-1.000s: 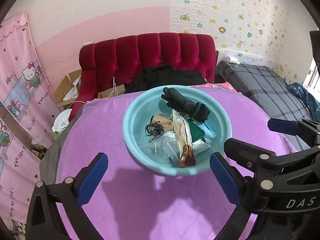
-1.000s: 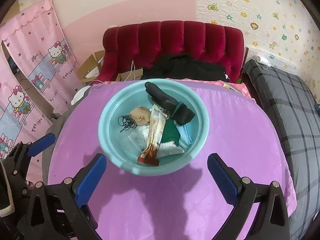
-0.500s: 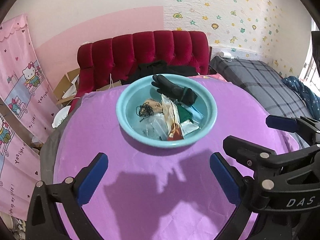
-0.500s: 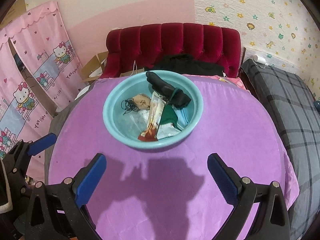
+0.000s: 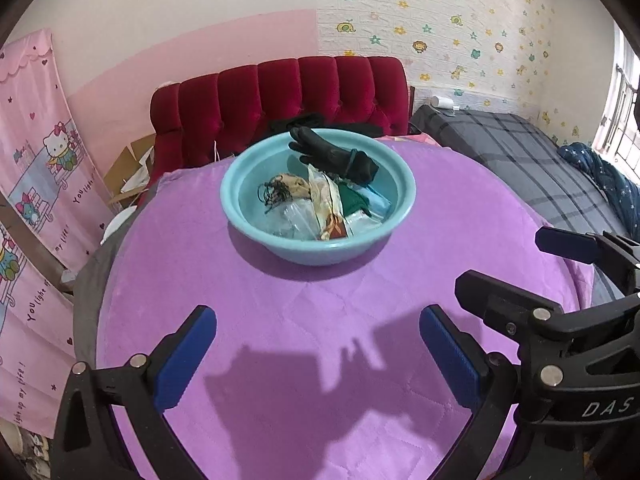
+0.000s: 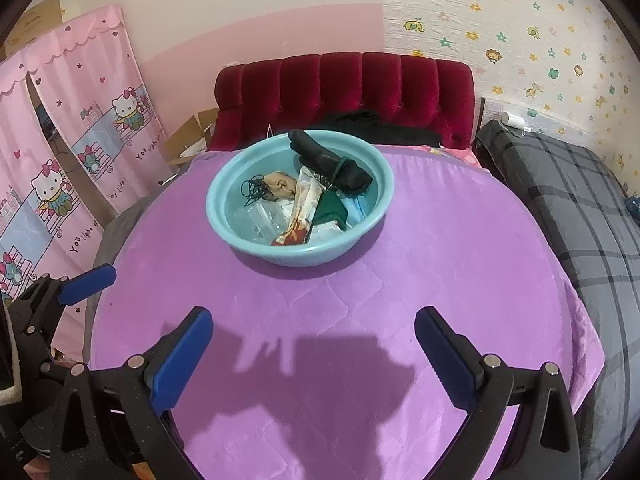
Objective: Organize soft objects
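On the far half of the purple tablecloth (image 5: pixel 304 360): a light blue bowl (image 5: pixel 236 196), piled with soft stuff. Black glove (image 5: pixel 332 154) draped over the back rim, tangle of dark cord (image 5: pixel 274 196) on the left, long snack wrapper (image 5: pixel 328 208) down the middle, folded green cloth (image 5: pixel 354 200) beside it, clear plastic bags (image 5: pixel 296 220) underneath. Left tongs (image 5: pixel 318 354) wide apart, holding nothing, well short of the bowl. Same deal with the right tongs (image 6: pixel 314 354): spread wide, nothing gripped.
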A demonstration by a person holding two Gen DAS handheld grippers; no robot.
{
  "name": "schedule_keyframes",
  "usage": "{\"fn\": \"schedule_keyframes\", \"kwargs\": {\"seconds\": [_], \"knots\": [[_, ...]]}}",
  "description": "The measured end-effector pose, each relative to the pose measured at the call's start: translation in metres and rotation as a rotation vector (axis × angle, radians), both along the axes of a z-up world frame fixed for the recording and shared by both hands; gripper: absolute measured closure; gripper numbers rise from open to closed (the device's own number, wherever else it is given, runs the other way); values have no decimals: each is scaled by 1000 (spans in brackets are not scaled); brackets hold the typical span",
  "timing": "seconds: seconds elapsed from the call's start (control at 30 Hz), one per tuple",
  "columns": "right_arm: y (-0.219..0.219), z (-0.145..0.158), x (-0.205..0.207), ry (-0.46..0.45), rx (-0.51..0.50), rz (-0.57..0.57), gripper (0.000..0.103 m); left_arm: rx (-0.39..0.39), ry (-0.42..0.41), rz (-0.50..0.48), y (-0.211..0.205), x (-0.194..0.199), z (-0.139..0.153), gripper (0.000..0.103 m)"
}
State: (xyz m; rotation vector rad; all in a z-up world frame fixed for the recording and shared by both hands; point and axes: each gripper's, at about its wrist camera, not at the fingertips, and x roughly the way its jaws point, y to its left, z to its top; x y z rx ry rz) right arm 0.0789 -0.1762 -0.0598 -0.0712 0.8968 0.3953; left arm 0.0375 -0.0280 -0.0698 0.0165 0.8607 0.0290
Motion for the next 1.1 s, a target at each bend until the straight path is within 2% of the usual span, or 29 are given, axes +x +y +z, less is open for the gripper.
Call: {"fn": "schedule_keyframes", "kwargs": {"seconds": [0.33, 1.1], "knots": [[-4, -13, -13, 21, -4, 6, 0, 6, 15, -6, -5, -11, -8, 0], [-1, -10, -19, 12, 3, 9, 0, -2, 13, 1, -2, -16, -4, 0]]}}
